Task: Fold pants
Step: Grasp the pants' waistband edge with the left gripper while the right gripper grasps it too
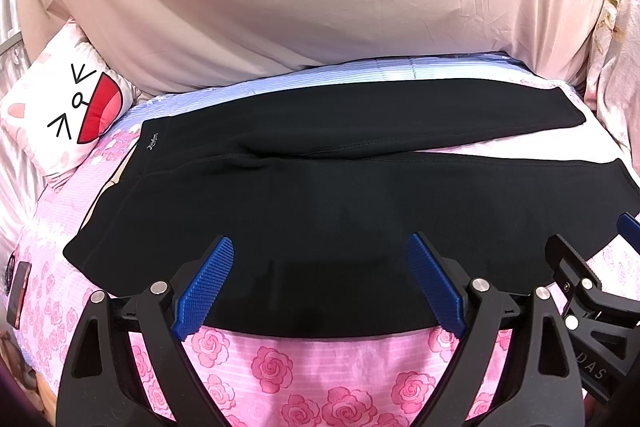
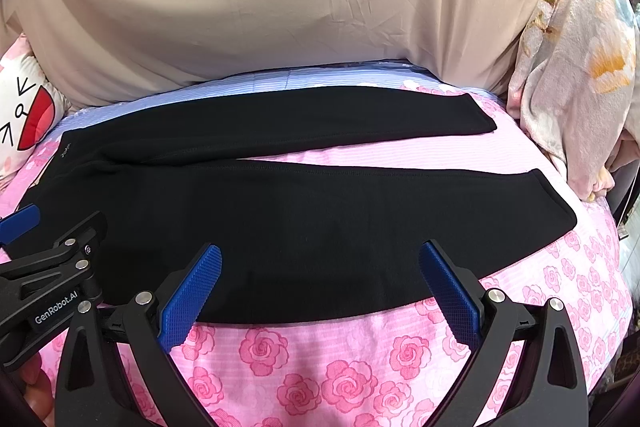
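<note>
1. Black knit pants lie flat, unfolded, across the pink rose-print quilt.
2. The left gripper gapes wide above their near edge.
3. The right gripper likewise gapes, holding nothing.

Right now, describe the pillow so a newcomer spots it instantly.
Start at the bed with the pink rose-print cover, where the black pants lie flat. Past the pants' waistband end sits the white pillow. Only it carries a cartoon face with an open red mouth.
</note>
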Action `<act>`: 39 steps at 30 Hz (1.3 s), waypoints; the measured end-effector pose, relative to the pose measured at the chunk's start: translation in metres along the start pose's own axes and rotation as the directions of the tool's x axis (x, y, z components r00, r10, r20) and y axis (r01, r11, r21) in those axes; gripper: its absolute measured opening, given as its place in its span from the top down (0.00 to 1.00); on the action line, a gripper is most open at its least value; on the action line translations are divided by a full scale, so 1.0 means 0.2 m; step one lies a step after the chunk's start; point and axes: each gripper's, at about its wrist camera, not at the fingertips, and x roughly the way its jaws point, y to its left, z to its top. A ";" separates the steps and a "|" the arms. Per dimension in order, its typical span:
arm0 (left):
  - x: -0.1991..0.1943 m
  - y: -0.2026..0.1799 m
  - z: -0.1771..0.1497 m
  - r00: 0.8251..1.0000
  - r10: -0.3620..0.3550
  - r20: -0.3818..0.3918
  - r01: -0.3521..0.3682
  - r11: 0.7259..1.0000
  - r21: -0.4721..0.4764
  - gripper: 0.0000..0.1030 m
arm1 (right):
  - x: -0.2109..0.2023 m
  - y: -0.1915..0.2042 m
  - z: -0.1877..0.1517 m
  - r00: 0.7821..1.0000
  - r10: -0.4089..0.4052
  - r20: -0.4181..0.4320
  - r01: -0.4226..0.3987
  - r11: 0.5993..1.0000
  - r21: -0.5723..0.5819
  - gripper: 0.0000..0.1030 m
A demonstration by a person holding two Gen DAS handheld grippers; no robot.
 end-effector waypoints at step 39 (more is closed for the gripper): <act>0.56 0.60 0.46 0.994 0.100 -0.031 -0.104 0.986 -0.132 0.05 | 1.10 -1.13 0.83 0.996 -0.070 -0.059 0.076 0.990 0.121 0.06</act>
